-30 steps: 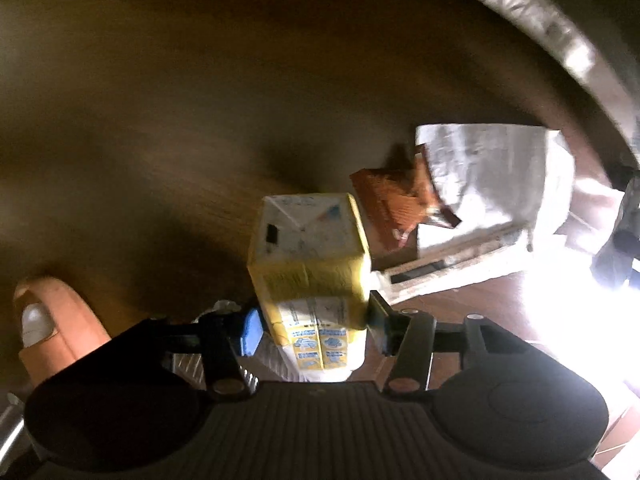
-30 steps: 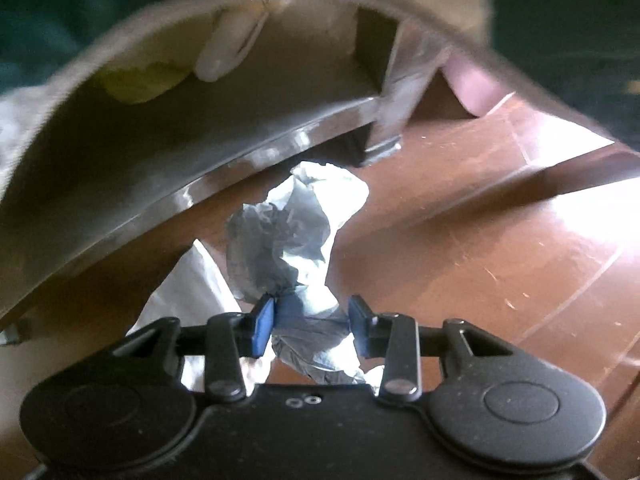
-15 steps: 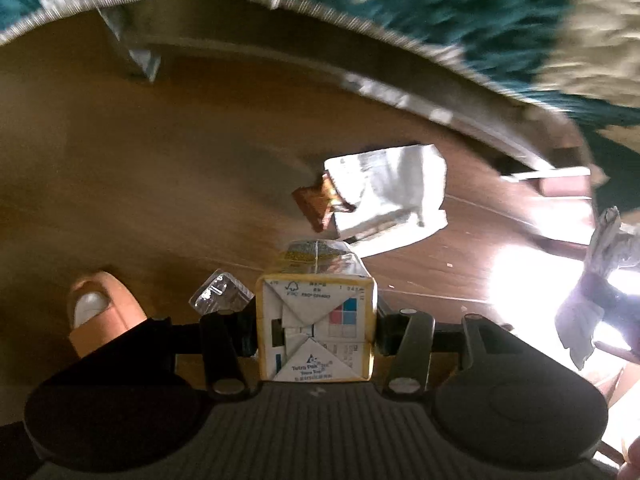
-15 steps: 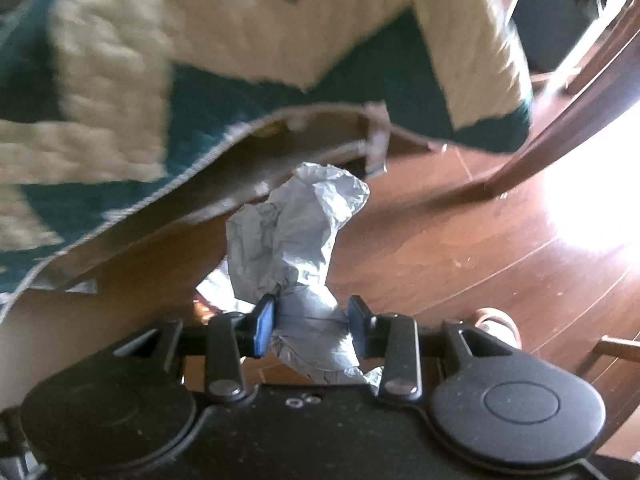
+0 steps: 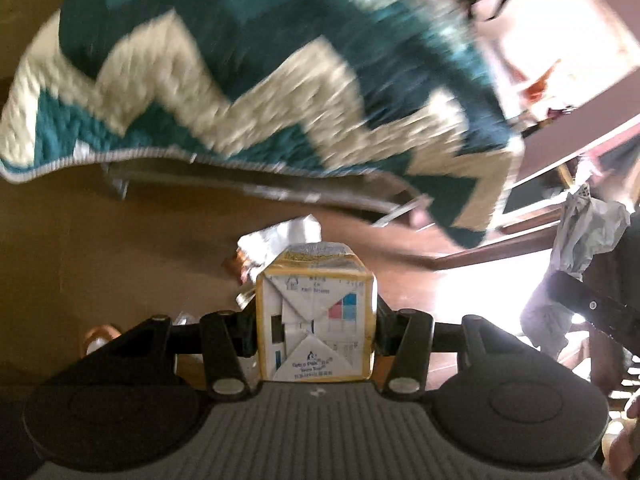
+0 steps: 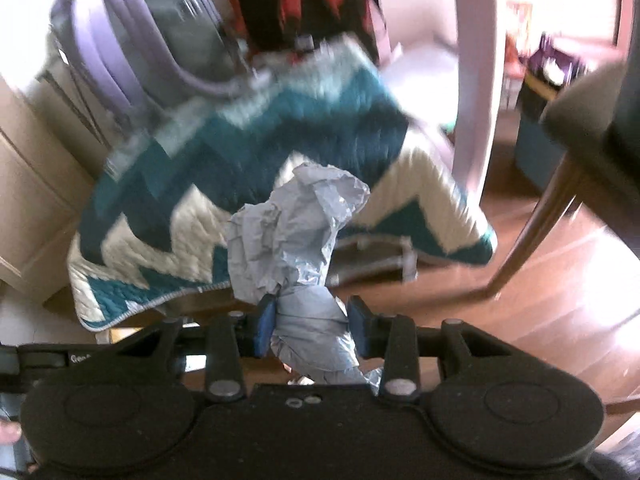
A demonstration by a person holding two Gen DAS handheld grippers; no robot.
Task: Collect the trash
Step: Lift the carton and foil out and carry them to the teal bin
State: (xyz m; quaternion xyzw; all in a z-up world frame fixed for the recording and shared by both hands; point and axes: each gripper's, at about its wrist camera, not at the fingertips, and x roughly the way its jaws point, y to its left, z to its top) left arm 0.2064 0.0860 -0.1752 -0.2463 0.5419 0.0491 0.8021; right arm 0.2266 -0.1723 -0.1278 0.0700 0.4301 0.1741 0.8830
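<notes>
The left gripper (image 5: 316, 330) squeezed a small yellow and white drink carton (image 5: 315, 316) tight between its two jaws, up above the brown wood floor (image 5: 100, 248). The right gripper (image 6: 310, 326) pinched a crumpled gray paper wad (image 6: 292, 236) between its blue pads (image 6: 265, 326). Some more white trash (image 5: 280, 236) lay on the floor near a blue and cream zigzag blanket (image 5: 240, 80).

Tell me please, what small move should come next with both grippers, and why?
Probably carry both loads on toward a bin; none shows in either view. The left gripper is shut on the carton, the right gripper on the crumpled paper, both lifted off the floor. More litter lies by the blanket.
</notes>
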